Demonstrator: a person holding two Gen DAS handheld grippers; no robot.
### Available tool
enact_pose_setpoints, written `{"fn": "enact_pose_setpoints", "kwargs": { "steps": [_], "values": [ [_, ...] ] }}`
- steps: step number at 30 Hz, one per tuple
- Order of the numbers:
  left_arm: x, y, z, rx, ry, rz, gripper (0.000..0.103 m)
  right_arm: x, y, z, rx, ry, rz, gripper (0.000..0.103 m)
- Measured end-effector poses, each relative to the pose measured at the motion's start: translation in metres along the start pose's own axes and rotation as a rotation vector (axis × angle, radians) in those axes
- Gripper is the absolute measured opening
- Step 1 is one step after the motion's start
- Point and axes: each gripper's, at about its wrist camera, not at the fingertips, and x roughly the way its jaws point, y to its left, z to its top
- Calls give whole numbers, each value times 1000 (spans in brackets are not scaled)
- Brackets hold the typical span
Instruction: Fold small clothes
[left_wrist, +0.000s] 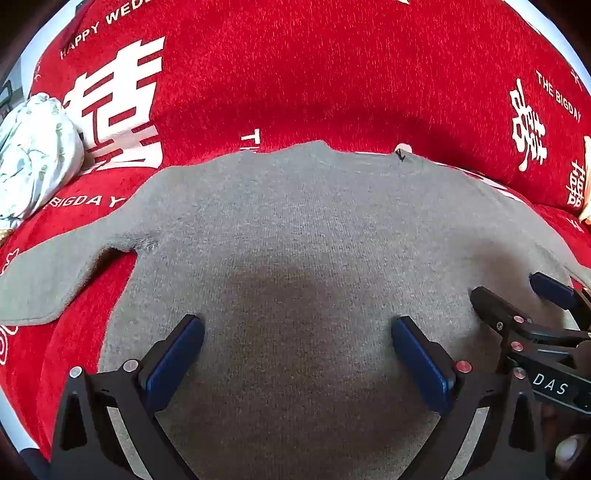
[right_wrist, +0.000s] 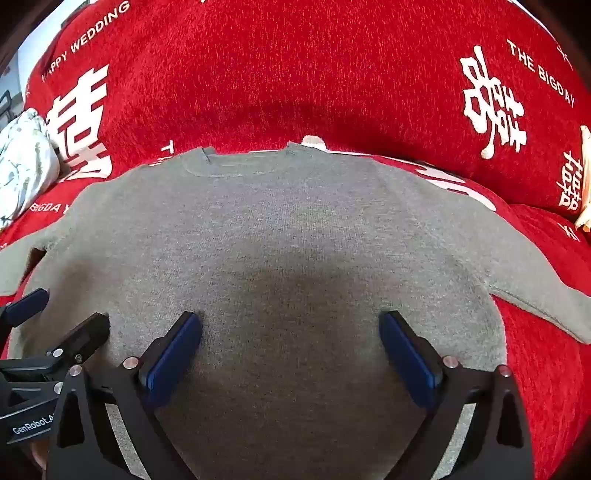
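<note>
Sweater (left_wrist: 295, 236) lies flat with sleeves out, ready to fold, so your left tongs (left_wrist: 297, 332) and right tongs (right_wrist: 290, 328) hover spread wide, gripping nothing

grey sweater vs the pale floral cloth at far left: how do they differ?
The grey sweater lies spread flat, sleeves out, collar at the far edge; the floral cloth sits bunched in a heap. The sweater is plain grey knit; the cloth is pale with a small leafy print. The sweater fills the middle, under both open grippers; the cloth sits off to the left. Both rest on the red cover.
</note>
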Motion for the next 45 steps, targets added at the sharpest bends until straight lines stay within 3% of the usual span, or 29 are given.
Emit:
{"fn": "enact_pose_setpoints", "kwargs": {
  "steps": [34,45],
  "values": [
    [-3,1,-2,0,-15,17,103,0,5,-1,-8,5,-25,100],
    [-1,3,1,-5,21,13,102,2,2,-1,4,38,-29,102]
  ]
}}
